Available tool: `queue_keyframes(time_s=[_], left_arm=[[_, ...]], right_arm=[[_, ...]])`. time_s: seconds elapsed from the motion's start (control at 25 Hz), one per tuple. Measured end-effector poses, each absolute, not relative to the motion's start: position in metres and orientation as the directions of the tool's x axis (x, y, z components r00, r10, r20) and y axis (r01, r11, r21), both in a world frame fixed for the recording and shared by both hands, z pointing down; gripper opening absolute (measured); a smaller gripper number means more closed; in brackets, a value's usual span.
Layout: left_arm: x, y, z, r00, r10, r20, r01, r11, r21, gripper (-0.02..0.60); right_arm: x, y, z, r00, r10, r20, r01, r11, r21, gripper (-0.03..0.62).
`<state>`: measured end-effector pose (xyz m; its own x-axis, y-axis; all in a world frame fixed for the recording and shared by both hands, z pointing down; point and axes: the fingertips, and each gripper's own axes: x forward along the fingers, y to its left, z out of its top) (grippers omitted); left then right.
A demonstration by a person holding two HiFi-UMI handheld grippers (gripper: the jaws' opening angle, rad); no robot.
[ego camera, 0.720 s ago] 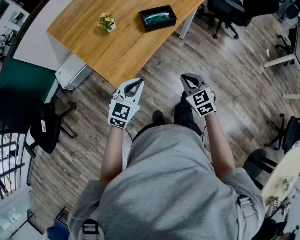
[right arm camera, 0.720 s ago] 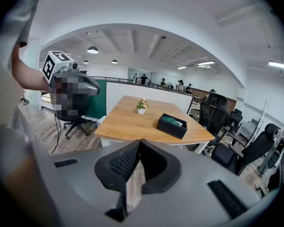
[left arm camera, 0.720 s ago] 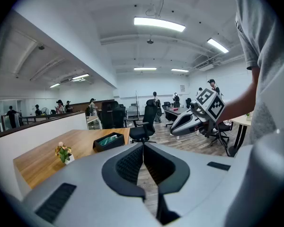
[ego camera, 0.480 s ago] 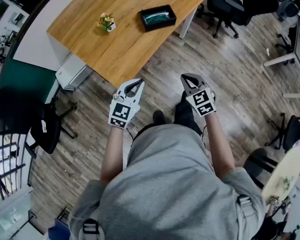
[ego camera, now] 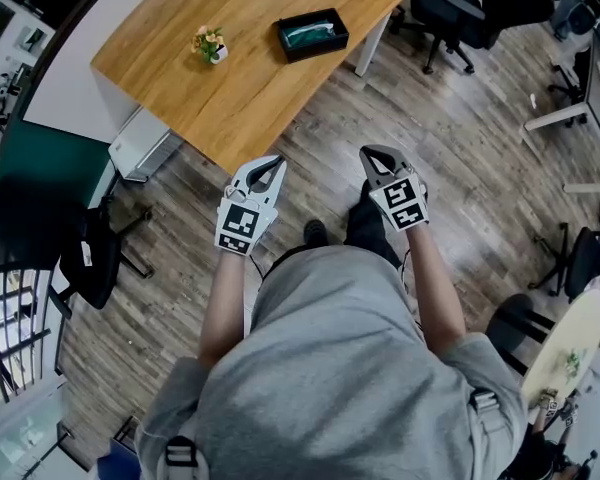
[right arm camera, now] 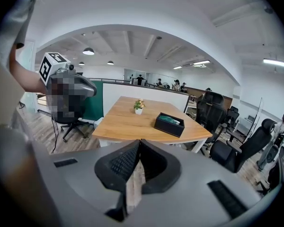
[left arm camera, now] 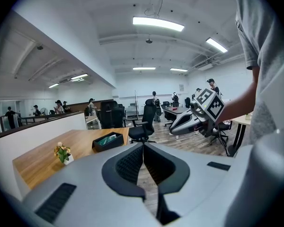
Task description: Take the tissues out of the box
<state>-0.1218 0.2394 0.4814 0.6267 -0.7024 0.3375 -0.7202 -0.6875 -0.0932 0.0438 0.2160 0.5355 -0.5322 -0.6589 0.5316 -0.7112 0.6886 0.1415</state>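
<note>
Jaws pressed together on left gripper (ego camera: 278,161) and right gripper (ego camera: 366,152); table (ego camera: 260,83) holds one box (ego camera: 311,34), one flower pot (ego camera: 209,45).

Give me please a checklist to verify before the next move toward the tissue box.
1. Black box in sight on the wooden table: ok.
2. Box holds tissues: cannot tell; only teal content shows inside.
3. Left gripper empty: ok, fingers shut on nothing.
4. Right gripper empty: ok, fingers shut on nothing.
5. Grippers at the box: not ok; both are over the floor, short of the table.
6. Flower pot apart from the box: ok.
</note>
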Motion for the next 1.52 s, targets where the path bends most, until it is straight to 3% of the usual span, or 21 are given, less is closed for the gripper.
queue_keyframes(time_s=[1.04,1.28,1.52], left_arm=[[-0.130,0.235,0.484,0.648,-0.690,0.321,-0.718,-0.695,-0.044,0.023],[-0.133,0.232,0.481,0.641,-0.701,0.313,-0.727,-0.685,-0.047,0.030],[-0.134,0.230,0.479,0.629,-0.712,0.311,-0.740,-0.671,-0.040,0.115]], right_arm=[[0.028,0.200,0.526,-0.558,-0.684,0.471,-0.729,0.675,0.117,0.013],[0.025,0.201,0.522,-0.584,-0.682,0.441,-0.718,0.687,0.111,0.086],[0.020,0.203,0.511,-0.624,-0.674,0.395,-0.712,0.699,0.068,0.191]])
